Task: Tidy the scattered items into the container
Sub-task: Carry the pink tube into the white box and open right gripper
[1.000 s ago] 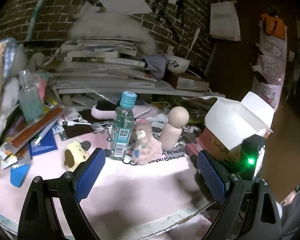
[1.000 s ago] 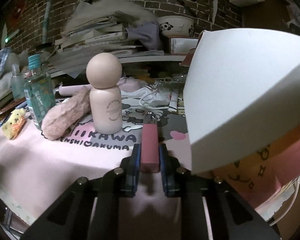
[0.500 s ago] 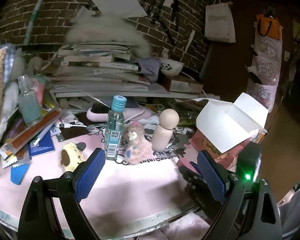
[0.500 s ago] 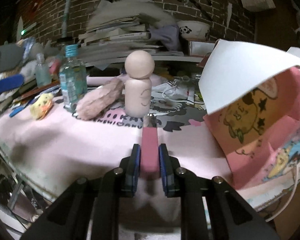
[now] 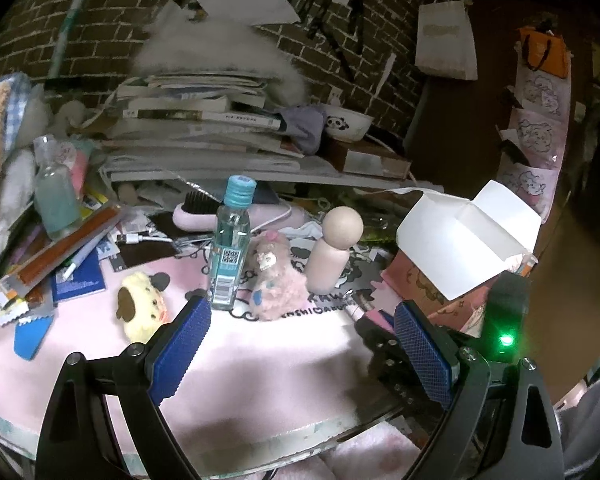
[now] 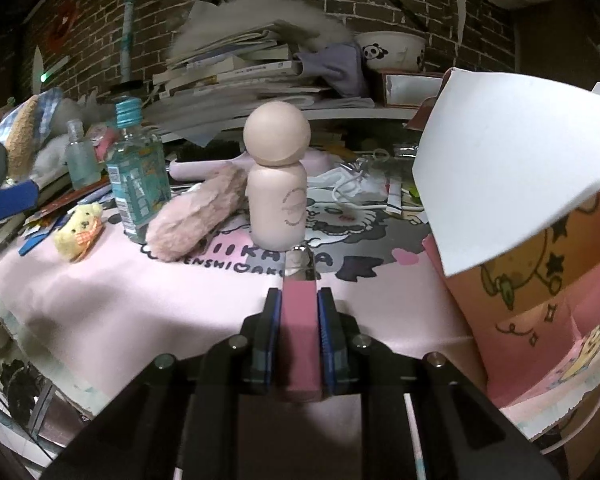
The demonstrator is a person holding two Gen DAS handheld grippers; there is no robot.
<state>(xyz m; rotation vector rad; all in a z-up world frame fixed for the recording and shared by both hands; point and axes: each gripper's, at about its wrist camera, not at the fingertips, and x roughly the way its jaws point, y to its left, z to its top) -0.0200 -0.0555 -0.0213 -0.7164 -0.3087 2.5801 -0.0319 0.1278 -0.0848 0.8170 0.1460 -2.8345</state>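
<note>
My right gripper (image 6: 299, 300) is shut on a pink bar with a metal tip (image 6: 299, 280), held just above the pink mat. It points at a pink peg-shaped bottle (image 6: 278, 184). The open pink cartoon box (image 6: 540, 280) with a white flap (image 6: 512, 184) stands to its right. My left gripper (image 5: 300, 320) hangs open over the mat with nothing between its fingers. Beyond it stand a clear blue-capped bottle (image 5: 230, 252), a pink fluffy toy (image 5: 276, 280), the peg-shaped bottle (image 5: 332, 248) and a yellow plush (image 5: 142, 308). The box (image 5: 420, 284) sits at the right of that view.
A stack of books and papers (image 5: 196, 120) with a panda bowl (image 5: 348, 124) fills the back. Snack packets, a booklet and a small bottle (image 5: 56, 200) crowd the left. A pink hairbrush (image 5: 204, 212) and white cables lie behind the bottles. The table edge (image 5: 300, 436) runs close in front.
The right gripper, still gripping the pink bar, has tilted and drawn back a little from the box, so the white flap fills less of its view. The left gripper has stayed put.
</note>
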